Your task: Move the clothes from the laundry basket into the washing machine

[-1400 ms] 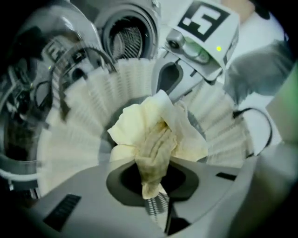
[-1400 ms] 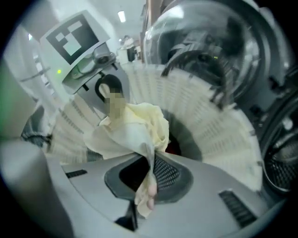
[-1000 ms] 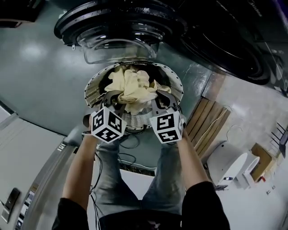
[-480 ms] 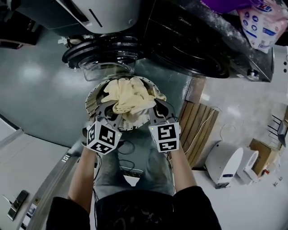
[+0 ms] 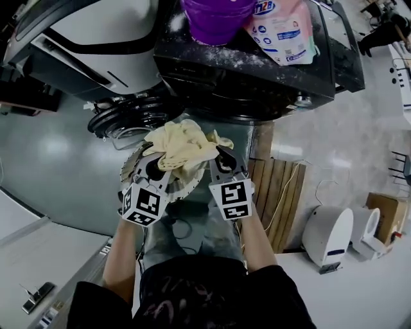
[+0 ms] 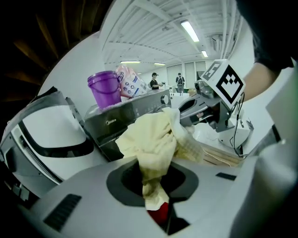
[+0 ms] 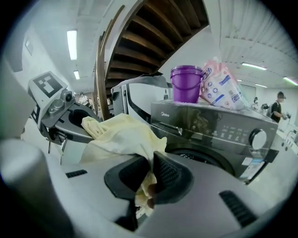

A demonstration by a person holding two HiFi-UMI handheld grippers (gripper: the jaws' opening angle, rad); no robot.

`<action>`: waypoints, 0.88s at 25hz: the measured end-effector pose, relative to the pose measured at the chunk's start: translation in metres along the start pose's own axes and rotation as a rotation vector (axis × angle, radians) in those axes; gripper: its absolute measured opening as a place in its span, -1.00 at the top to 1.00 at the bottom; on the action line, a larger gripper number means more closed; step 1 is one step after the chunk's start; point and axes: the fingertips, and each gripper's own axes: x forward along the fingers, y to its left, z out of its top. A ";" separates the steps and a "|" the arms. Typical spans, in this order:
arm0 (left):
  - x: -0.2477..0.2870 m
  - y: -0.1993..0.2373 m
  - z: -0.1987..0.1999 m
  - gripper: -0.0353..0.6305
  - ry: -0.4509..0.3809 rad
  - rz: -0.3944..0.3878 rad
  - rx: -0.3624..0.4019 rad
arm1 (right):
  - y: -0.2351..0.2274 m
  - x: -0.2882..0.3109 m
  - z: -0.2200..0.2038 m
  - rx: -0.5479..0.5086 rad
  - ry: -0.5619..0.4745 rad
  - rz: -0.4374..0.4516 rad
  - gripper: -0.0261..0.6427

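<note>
The crumpled pale yellow cloth (image 5: pixel 182 146) hangs bunched just in front of the dark front-loading washing machine (image 5: pixel 244 77). The left claw (image 5: pixel 162 168) and right claw (image 5: pixel 219 157) each pinch one side of it. It is probably light and limp, so gripping gathered folds should keep loose ends from snagging.

I see a pale yellow cloth (image 5: pixel 180 146), a purple bucket (image 5: pixel 217 18), and black-and-white square markers on both cubes.

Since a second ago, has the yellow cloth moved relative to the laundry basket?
Yes. The yellow cloth has risen from inside the laundry basket to over its far rim, nearer the washer door.
</note>
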 end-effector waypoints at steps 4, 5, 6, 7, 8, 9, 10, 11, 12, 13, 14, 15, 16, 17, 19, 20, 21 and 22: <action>0.006 -0.008 0.063 0.70 -0.027 0.050 0.032 | -0.046 -0.028 0.028 0.009 -0.061 -0.004 0.82; 0.008 -0.009 0.078 0.70 -0.036 0.061 0.038 | -0.058 -0.036 0.034 0.012 -0.074 -0.004 0.82; 0.011 -0.011 0.094 0.71 -0.046 0.068 0.048 | -0.071 -0.042 0.040 0.010 -0.087 -0.006 0.82; 0.015 -0.012 0.109 0.71 -0.056 0.074 0.060 | -0.083 -0.049 0.046 0.002 -0.098 -0.010 0.82; 0.018 -0.014 0.123 0.71 -0.065 0.077 0.072 | -0.095 -0.056 0.052 -0.009 -0.106 -0.016 0.82; 0.020 -0.016 0.137 0.71 -0.073 0.078 0.084 | -0.106 -0.062 0.058 -0.017 -0.114 -0.023 0.82; 0.022 -0.018 0.150 0.71 -0.082 0.080 0.095 | -0.115 -0.068 0.064 -0.016 -0.123 -0.030 0.82; 0.023 -0.019 0.163 0.71 -0.092 0.083 0.104 | -0.124 -0.075 0.070 -0.009 -0.135 -0.038 0.82; 0.023 -0.021 0.175 0.71 -0.103 0.086 0.112 | -0.132 -0.081 0.076 0.002 -0.147 -0.047 0.82; 0.022 -0.022 0.186 0.71 -0.114 0.088 0.120 | -0.140 -0.086 0.081 0.011 -0.157 -0.058 0.82; 0.022 -0.022 0.196 0.71 -0.125 0.088 0.127 | -0.146 -0.092 0.086 0.016 -0.164 -0.070 0.82; 0.021 -0.023 0.204 0.71 -0.134 0.086 0.133 | -0.152 -0.097 0.090 0.018 -0.168 -0.082 0.82; 0.021 -0.024 0.211 0.71 -0.143 0.083 0.137 | -0.156 -0.101 0.093 0.017 -0.168 -0.093 0.82; 0.021 -0.024 0.215 0.71 -0.152 0.080 0.138 | -0.160 -0.105 0.096 0.014 -0.168 -0.104 0.82; 0.022 -0.025 0.221 0.71 -0.171 0.073 0.135 | -0.163 -0.111 0.099 0.007 -0.170 -0.123 0.82; 0.023 -0.026 0.223 0.71 -0.181 0.069 0.134 | -0.165 -0.113 0.099 0.005 -0.171 -0.133 0.82; 0.025 -0.027 0.223 0.71 -0.189 0.063 0.135 | -0.167 -0.115 0.098 0.003 -0.169 -0.143 0.82; 0.027 -0.028 0.223 0.71 -0.196 0.056 0.137 | -0.168 -0.115 0.095 0.003 -0.163 -0.152 0.82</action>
